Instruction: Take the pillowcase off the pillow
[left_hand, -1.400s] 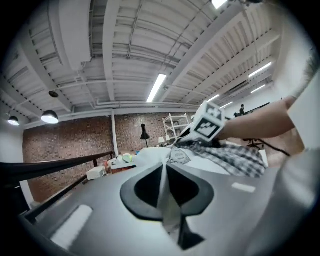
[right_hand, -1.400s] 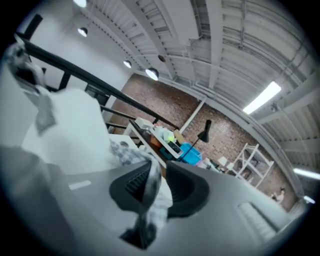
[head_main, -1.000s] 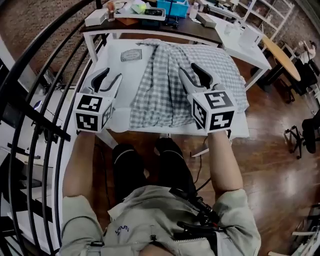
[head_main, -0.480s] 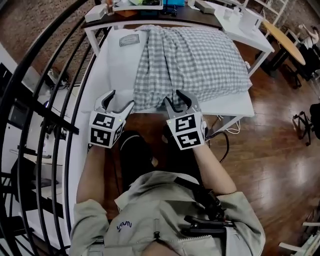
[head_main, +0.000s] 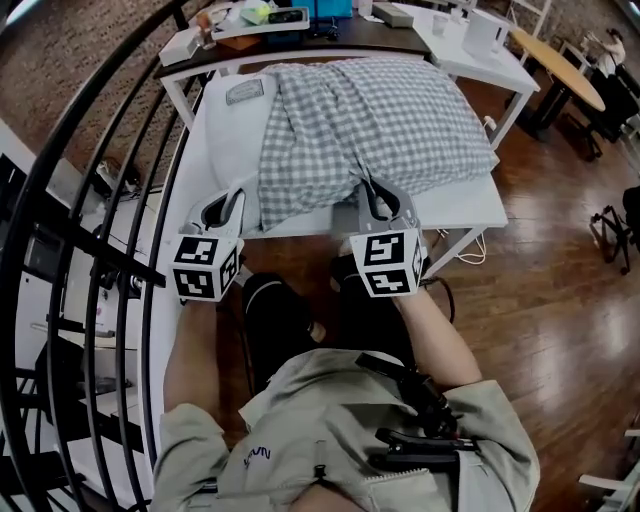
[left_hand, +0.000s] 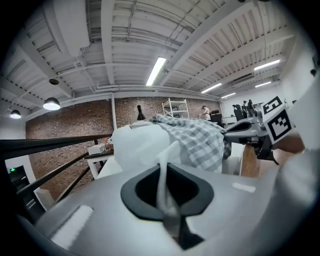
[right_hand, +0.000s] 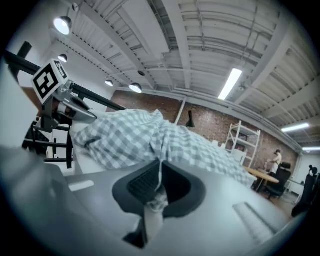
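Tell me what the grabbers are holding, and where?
The left gripper pinches the white pillow by its near edge; the right gripper pinches the checked pillowcase by its near hem.

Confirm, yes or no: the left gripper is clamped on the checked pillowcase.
No: the left gripper is shut on a fold of the white pillow; the checked pillowcase lies beyond, not between its jaws.

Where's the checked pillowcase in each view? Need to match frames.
Head view: pillowcase upper centre, over the pillow.
Left gripper view: centre-right, behind the white pillow corner pinched in the jaws.
Right gripper view: centre, its edge pinched in the jaws.
Shared landmark: brick wall.
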